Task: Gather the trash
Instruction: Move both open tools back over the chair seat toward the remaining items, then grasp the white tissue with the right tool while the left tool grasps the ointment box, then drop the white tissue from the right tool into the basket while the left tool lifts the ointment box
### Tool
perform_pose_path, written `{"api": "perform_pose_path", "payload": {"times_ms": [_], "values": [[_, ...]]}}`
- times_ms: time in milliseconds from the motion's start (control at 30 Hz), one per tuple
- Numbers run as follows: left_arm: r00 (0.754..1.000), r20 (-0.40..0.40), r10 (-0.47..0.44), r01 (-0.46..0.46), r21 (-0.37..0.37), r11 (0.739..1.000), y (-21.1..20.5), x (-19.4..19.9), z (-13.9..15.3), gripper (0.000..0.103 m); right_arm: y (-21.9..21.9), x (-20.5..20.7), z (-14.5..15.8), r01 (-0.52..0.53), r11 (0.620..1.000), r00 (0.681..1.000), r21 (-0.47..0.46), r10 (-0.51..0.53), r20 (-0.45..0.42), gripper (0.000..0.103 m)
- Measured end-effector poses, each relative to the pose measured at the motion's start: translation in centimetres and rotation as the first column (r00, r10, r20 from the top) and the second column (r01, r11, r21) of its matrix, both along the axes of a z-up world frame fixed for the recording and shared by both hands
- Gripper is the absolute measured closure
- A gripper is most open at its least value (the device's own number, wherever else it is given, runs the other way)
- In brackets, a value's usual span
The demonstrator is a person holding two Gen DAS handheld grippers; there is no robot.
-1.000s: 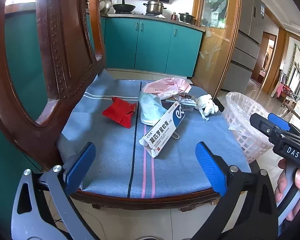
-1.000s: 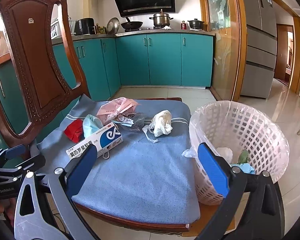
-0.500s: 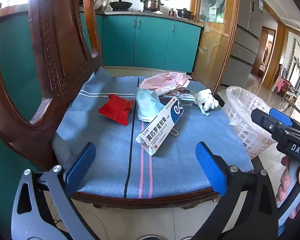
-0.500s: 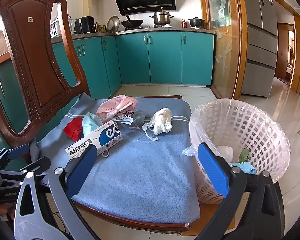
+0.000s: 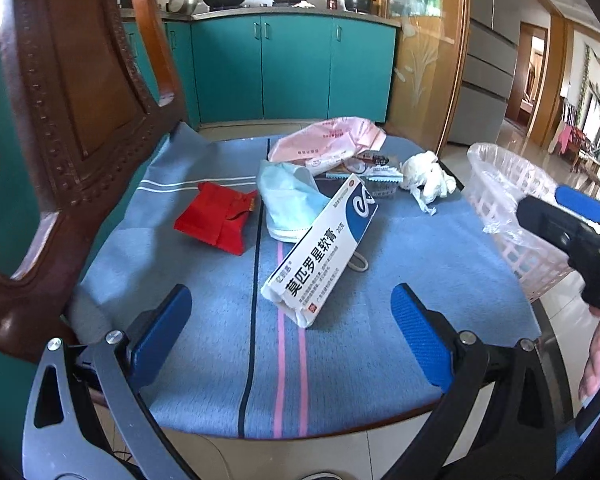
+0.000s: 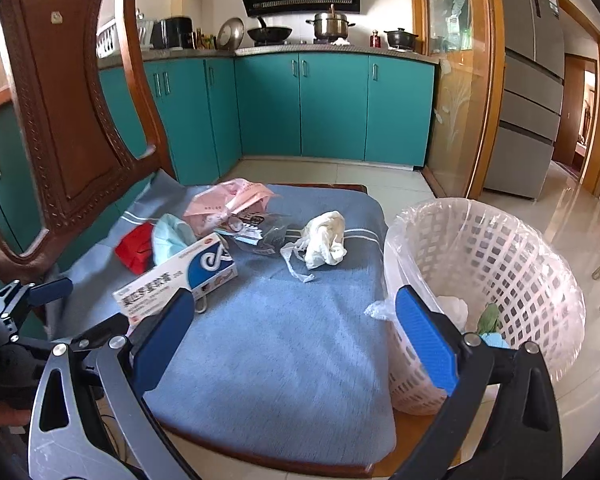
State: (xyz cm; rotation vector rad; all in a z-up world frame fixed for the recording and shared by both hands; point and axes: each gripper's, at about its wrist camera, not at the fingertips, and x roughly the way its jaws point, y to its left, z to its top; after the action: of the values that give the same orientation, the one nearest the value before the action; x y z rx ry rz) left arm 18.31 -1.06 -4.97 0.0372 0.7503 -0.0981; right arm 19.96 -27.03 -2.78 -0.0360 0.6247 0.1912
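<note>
Trash lies on a blue cloth covering a chair seat (image 5: 204, 288): a white and blue ointment box (image 5: 320, 252) (image 6: 176, 280), a red packet (image 5: 216, 216) (image 6: 134, 250), a pale blue face mask (image 5: 288, 200) (image 6: 168, 238), a pink bag (image 5: 328, 140) (image 6: 226, 204), small wrappers (image 5: 380, 178) (image 6: 260, 232) and a crumpled white tissue (image 5: 428, 180) (image 6: 324, 240). My left gripper (image 5: 290, 338) is open, just in front of the box. My right gripper (image 6: 296, 334) is open over the seat's near edge, beside a white lattice basket (image 6: 500, 256) (image 5: 504, 200).
The carved wooden chair back (image 5: 72, 128) (image 6: 68, 112) rises at the left. The basket is lined with clear plastic and holds a few scraps (image 6: 488, 316). Teal kitchen cabinets (image 6: 320, 108), a glass door and a tiled floor lie beyond. A hand (image 5: 596, 360) holds the right gripper.
Both grippers have moved forward toward the seat, so the trash appears larger and nearer. Nothing has been taken hold of.
</note>
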Motion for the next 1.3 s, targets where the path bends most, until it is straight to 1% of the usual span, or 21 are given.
{"api": "perform_pose_path", "payload": {"times_ms": [133, 200, 267, 433, 533, 567, 633, 667, 700, 733, 767, 800, 833, 867, 900, 933, 1000, 1067, 1167, 1233, 1300], "values": [[1.000, -0.016, -0.016, 0.016, 0.007, 1.000, -0.4, 1.2, -0.7, 0.005, 0.2, 3.1, -1.3, 0.019, 0.999, 0.999, -0.038, -0.021, -0.047, 0.005], [0.999, -0.032, -0.024, 0.024, 0.000, 1.000, -0.5, 2.0, -1.3, 0.011, 0.2, 4.9, -2.1, 0.034, 0.999, 0.996, -0.039, -0.037, -0.080, 0.005], [0.998, -0.052, -0.024, 0.024, -0.008, 1.000, -0.6, 2.6, -1.7, 0.016, 0.6, 6.2, -2.6, 0.037, 0.998, 0.995, -0.057, -0.042, -0.085, 0.005], [0.996, -0.091, -0.023, 0.021, -0.031, 0.999, -0.6, 4.0, -2.5, 0.021, 2.3, 9.1, -3.3, 0.031, 0.991, 0.996, -0.129, -0.042, -0.082, 0.005], [0.992, -0.118, -0.037, 0.033, -0.033, 0.999, -1.0, 4.7, -3.0, 0.030, 3.0, 11.4, -4.3, 0.028, 0.985, 0.993, -0.168, -0.048, -0.110, 0.011], [0.992, -0.123, -0.040, 0.036, -0.034, 0.999, -1.1, 4.8, -3.2, 0.035, 3.3, 12.0, -4.7, 0.023, 0.984, 0.992, -0.178, -0.045, -0.120, 0.015], [0.988, -0.145, -0.047, 0.041, -0.042, 0.998, -1.2, 5.1, -3.6, 0.044, 3.7, 13.5, -5.6, 0.014, 0.979, 0.988, -0.205, -0.045, -0.148, 0.020], [0.986, -0.156, -0.052, 0.044, -0.053, 0.998, -1.2, 5.2, -3.8, 0.048, 3.8, 14.0, -6.0, 0.006, 0.979, 0.986, -0.204, -0.040, -0.164, 0.025], [0.986, -0.157, -0.054, 0.045, -0.058, 0.997, -1.1, 5.2, -3.9, 0.049, 3.8, 14.6, -6.7, -0.005, 0.980, 0.981, -0.197, -0.033, -0.193, 0.035], [0.987, -0.154, -0.055, 0.046, -0.059, 0.997, -1.1, 5.2, -3.9, 0.050, 3.7, 15.1, -7.2, -0.009, 0.981, 0.974, -0.193, -0.034, -0.223, 0.040], [0.987, -0.151, -0.058, 0.049, -0.060, 0.997, -1.1, 5.1, -3.8, 0.051, 3.5, 15.4, -7.6, -0.005, 0.981, 0.972, -0.196, -0.042, -0.232, 0.047], [0.987, -0.148, -0.064, 0.055, -0.066, 0.996, -1.1, 5.0, -3.7, 0.054, 3.3, 15.4, -7.6, 0.005, 0.980, 0.974, -0.201, -0.050, -0.220, 0.059], [0.987, -0.144, -0.068, 0.058, -0.070, 0.996, -1.0, 4.9, -3.6, 0.056, 3.2, 15.3, -7.4, 0.011, 0.980, 0.976, -0.200, -0.054, -0.211, 0.065], [0.988, -0.135, -0.070, 0.060, -0.076, 0.995, -1.0, 4.8, -3.3, 0.059, 2.8, 15.1, -7.0, 0.015, 0.982, 0.976, -0.186, -0.054, -0.210, 0.075], [0.990, -0.126, -0.069, 0.059, -0.083, 0.995, -0.8, 4.7, -3.0, 0.064, 2.6, 15.0, -6.7, 0.013, 0.986, 0.976, -0.167, -0.049, -0.212, 0.077], [0.991, -0.118, -0.070, 0.058, -0.101, 0.993, -0.5, 4.4, -2.6, 0.066, 2.4, 14.8, -6.2, 0.013, 0.989, 0.977, -0.144, -0.043, -0.210, 0.078], [0.993, -0.093, -0.078, 0.065, -0.130, 0.989, -0.1, 3.9, -1.6, 0.075, 1.8, 14.0, -5.1, 0.020, 0.992, 0.981, -0.124, -0.043, -0.190, 0.081], [0.994, -0.070, -0.088, 0.078, -0.144, 0.987, 0.0, 3.2, -0.7, 0.076, 1.6, 13.3, -4.3, 0.026, 0.995, 0.983, -0.096, -0.042, -0.178, 0.082], [0.995, -0.015, -0.103, 0.099, -0.173, 0.980, 0.4, 1.6, 1.1, 0.076, -0.1, 11.2, -2.1, 0.031, 1.000, 0.988, -0.003, -0.031, -0.153, 0.082], [0.994, 0.038, -0.106, 0.112, -0.201, 0.973, 0.7, 0.2, 2.7, 0.076, -0.7, 9.4, -0.7, 0.020, 0.999, 0.992, 0.034, -0.015, -0.129, 0.082], [0.991, 0.091, -0.093, 0.111, -0.224, 0.968, 1.2, -1.2, 4.3, 0.076, -1.4, 7.1, 0.9, 0.003, 0.997, 0.996, 0.074, 0.003, -0.084, 0.082]]}}
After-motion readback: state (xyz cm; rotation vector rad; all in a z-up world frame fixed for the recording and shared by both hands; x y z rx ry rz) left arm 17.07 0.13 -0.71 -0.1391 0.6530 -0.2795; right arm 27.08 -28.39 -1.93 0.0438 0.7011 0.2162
